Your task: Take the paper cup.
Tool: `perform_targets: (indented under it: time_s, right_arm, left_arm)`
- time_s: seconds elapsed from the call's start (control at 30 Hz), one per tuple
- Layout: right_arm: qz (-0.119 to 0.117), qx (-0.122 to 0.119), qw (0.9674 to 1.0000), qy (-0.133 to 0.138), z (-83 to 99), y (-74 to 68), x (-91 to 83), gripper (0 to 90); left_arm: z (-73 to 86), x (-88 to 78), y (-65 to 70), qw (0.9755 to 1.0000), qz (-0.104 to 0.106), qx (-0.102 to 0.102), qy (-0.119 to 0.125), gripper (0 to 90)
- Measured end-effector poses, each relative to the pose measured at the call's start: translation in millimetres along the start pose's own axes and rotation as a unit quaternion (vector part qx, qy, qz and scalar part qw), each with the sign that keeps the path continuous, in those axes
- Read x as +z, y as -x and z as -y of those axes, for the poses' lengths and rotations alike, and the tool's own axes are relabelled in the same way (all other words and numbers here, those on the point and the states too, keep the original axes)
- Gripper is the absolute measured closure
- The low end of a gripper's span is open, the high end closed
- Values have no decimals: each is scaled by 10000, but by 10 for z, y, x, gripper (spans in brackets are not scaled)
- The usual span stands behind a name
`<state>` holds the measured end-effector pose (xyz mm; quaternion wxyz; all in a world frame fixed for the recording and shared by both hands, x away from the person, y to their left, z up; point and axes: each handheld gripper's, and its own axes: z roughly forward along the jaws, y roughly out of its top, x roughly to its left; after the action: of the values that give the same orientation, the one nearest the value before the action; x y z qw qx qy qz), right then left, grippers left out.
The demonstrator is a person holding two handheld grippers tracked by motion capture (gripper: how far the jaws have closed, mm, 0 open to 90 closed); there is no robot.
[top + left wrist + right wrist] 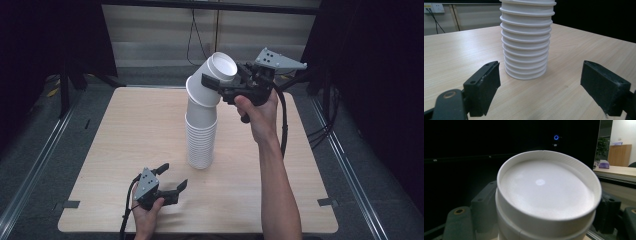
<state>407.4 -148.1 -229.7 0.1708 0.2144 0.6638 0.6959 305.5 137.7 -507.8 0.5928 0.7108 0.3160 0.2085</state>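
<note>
A tall stack of white paper cups stands upside down in the middle of the wooden table. Its top few cups are tipped over toward the right, base up. My right gripper is shut on them from the right, high above the table. In the right gripper view the round white base of the top cup sits between the jaws, one finger at its left. My left gripper rests low near the table's front edge, open, nothing between its jaws. The left gripper view has the stack just beyond that gripper.
Black curtains flank the table on both sides. A cable hangs on the back wall. Metal floor rails run along both table sides. Bare tabletop lies left and right of the stack.
</note>
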Motion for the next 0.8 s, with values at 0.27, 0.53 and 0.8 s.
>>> perform_targets:
  time_s: [0.27, 0.53, 0.8]
  right_arm:
    - [116, -56, 9998, 121, 58, -7, -74, 218]
    - [56, -15, 9997, 244, 73, -33, -191, 218]
    - [119, -128, 9996, 237, 105, -100, -271, 219]
  left_arm:
    - [-3, 2, -16, 10000, 25, 35, -40, 158]
    - [-4, 6, -9, 10000, 15, 35, -46, 158]
    - [-4, 6, -12, 10000, 33, 35, -39, 158]
